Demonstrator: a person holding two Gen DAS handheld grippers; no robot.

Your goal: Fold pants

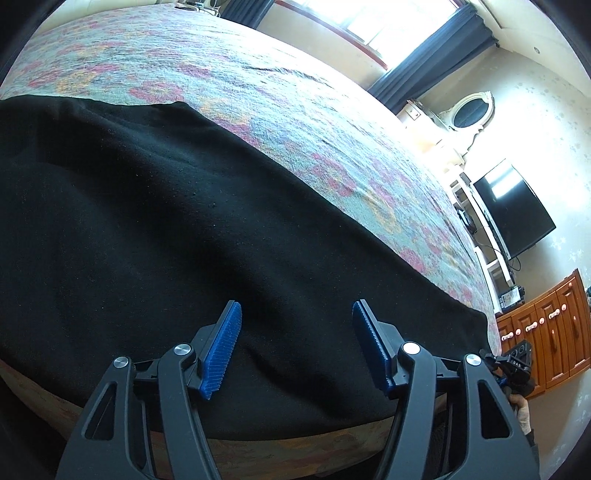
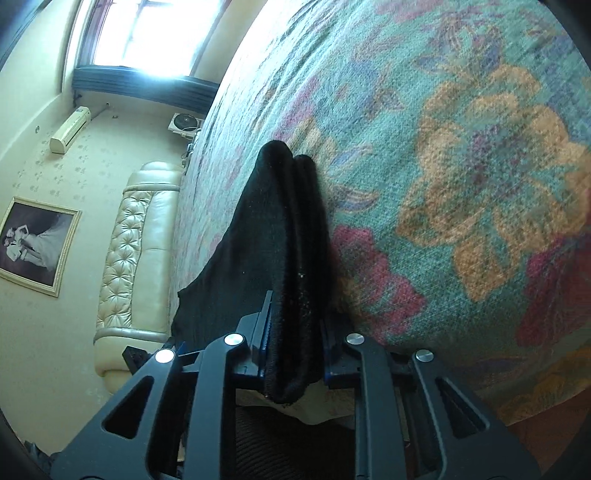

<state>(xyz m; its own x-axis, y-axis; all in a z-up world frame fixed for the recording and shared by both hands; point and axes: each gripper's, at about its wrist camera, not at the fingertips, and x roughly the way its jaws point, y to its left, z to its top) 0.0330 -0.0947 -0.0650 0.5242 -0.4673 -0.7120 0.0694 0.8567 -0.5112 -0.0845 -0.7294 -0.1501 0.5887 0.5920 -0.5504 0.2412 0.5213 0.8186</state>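
Left wrist view: the black pants (image 1: 155,236) lie spread flat across the near part of the bed, on a floral bedspread (image 1: 229,88) of teal, pink and orange; the fabric is matte with shallow folds, and its near edge hangs over the bed's side. The left gripper (image 1: 297,332) hovers above the cloth, blue pads (image 1: 223,350) spread apart, nothing between them. A television (image 1: 511,210), wooden cabinet (image 1: 546,339) and dark curtains (image 1: 428,59) stand beyond. Right wrist view: the right gripper (image 2: 295,332) pinches a bunched fold of the pants (image 2: 273,229), raised off the bedspread (image 2: 461,166). A padded cream headboard (image 2: 136,240), framed picture (image 2: 35,245) and window (image 2: 147,33) are behind.
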